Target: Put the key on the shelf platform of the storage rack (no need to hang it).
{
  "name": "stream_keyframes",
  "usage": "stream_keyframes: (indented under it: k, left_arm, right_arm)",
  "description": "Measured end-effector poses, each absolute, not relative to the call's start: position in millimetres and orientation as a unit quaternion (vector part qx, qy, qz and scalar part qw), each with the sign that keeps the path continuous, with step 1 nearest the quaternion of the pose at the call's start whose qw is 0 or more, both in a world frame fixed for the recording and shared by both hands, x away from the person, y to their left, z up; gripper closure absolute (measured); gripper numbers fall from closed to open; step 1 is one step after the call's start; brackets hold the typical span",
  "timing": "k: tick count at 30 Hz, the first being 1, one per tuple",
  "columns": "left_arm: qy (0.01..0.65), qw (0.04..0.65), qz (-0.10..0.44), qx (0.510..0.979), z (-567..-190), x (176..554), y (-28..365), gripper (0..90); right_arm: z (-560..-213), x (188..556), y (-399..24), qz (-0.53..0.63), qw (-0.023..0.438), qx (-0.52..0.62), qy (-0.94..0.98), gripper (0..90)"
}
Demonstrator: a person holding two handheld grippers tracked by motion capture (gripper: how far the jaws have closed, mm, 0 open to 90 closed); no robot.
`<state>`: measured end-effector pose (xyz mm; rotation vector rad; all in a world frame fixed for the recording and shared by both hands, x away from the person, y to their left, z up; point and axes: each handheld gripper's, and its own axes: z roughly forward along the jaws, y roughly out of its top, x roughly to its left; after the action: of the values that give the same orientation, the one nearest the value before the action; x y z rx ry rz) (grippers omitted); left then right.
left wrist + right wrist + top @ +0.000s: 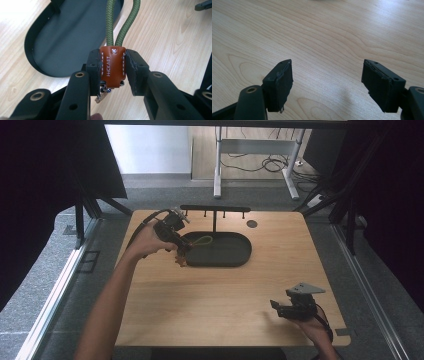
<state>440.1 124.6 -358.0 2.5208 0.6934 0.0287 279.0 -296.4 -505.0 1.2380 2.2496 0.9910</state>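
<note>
Two hand-held grippers: left (113, 75) clamps leather key-strap tag (112, 67); right (327, 83) wide.

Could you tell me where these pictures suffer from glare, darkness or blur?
High view: dim, dark at both sides, the left gripper small and soft. Left gripper view: sharp on the leather tab, table washed out at top left. Right gripper view: glare along the top edge, soft shadow under the open right gripper.

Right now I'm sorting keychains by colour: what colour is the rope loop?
Olive green, the rope loop shows best in the left gripper view.
</note>
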Motion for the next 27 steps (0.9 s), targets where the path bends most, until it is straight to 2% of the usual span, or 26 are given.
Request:
stream_keyframes:
  k: [13, 27]
  left_arm:
    - [0.248, 0.259, 0.013, 0.933, -353.0, 451.8, 111.1, 66.8]
    - [0.253, 0.254, 0.003, 0.933, -365.9, 463.9, 102.6, 66.8]
  right_arm:
    - [-504.7, 278.9, -300.8, 0.355, 0.191, 0.447, 0.799, 25.8]
    - [-507.0, 279.6, -299.2, 0.350, 0.187, 0.446, 0.802, 25.8]
